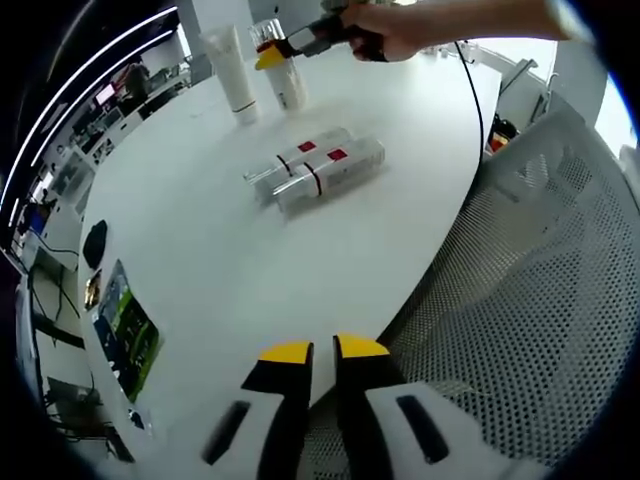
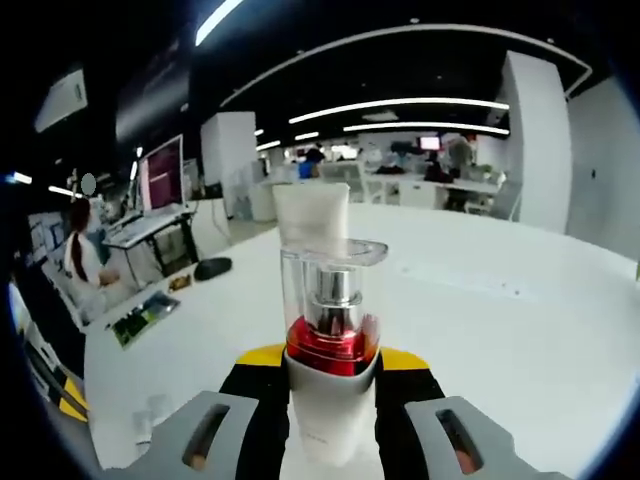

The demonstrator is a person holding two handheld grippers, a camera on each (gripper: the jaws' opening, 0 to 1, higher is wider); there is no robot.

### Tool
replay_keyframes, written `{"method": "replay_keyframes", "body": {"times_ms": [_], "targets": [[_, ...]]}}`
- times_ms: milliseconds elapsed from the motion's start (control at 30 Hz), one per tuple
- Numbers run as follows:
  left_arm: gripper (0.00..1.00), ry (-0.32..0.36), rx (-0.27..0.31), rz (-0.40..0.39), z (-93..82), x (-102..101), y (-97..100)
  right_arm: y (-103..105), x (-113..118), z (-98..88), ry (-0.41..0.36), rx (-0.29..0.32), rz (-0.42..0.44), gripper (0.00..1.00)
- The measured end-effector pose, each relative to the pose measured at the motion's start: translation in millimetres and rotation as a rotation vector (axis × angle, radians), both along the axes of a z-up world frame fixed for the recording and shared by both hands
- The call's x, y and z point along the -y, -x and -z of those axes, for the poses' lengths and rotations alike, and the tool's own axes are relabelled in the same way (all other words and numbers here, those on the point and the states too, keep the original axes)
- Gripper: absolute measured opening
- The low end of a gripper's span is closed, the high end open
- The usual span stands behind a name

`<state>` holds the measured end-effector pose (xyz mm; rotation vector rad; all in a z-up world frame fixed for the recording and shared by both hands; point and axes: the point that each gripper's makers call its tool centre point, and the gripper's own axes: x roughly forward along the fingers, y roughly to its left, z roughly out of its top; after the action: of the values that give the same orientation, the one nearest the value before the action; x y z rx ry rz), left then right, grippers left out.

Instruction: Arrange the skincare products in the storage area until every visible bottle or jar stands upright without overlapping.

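Note:
Two white bottles with red labels (image 1: pixel 315 165) lie on their sides, touching each other, in the middle of the round white table (image 1: pixel 220 260). Behind them a white tube (image 1: pixel 233 70) stands upright. Beside it stands a pump bottle (image 1: pixel 289 88) with my right gripper (image 1: pixel 275 50) shut on it, held by a hand (image 1: pixel 395 30). In the right gripper view this bottle (image 2: pixel 330 330) has a clear cap, a red collar and a white body, gripped by the right gripper (image 2: pixel 330 362), with the tube (image 2: pixel 312 212) just behind. My left gripper (image 1: pixel 322 350) hovers shut and empty over the table's near edge.
A grey mesh chair (image 1: pixel 540 300) sits right of the table edge. A black mouse (image 1: pixel 95 243) and a green-black card (image 1: pixel 125 330) lie at the table's left side. A black cable (image 1: pixel 475 90) runs over the far edge. A person (image 2: pixel 80 260) sits at a distant desk.

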<state>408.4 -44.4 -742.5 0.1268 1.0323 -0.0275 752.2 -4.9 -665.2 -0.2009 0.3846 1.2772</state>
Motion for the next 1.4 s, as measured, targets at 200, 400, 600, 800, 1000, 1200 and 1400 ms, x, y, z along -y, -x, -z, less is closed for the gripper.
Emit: {"method": "replay_keyframes", "body": {"times_ms": [200, 400, 600, 800, 1000, 1200, 1400], "targets": [[0.03, 0.000, -0.003, 0.004, 1.4, 0.2, 0.0, -2.4, 0.5, -1.3, -0.017, 0.024, 0.000, 0.28], [0.03, -0.001, -0.003, 0.006, 2.1, 0.1, -0.3, -0.5, 3.6, 1.1, -0.042, 0.044, 0.000, 0.28], [0.03, -0.003, -0.007, 0.010, 1.7, 0.5, 0.3, 2.1, 6.2, -0.1, -0.056, 0.063, 0.000, 0.28], [0.04, -0.008, -0.003, 0.011, 0.8, 0.2, -0.2, 1.8, 8.6, -0.1, -0.061, 0.073, 0.001, 0.28], [0.04, -0.012, -0.002, 0.015, 0.6, 0.2, 0.0, 6.9, 10.8, 0.2, -0.067, 0.088, 0.002, 0.28], [0.04, -0.012, 0.000, 0.017, 1.4, 0.4, -0.5, 4.9, 13.2, 0.9, -0.073, 0.100, 0.003, 0.29], [0.04, -0.013, 0.002, 0.022, 1.4, 0.8, -1.0, 6.1, 12.9, 1.5, -0.077, 0.101, 0.012, 0.29]]}}
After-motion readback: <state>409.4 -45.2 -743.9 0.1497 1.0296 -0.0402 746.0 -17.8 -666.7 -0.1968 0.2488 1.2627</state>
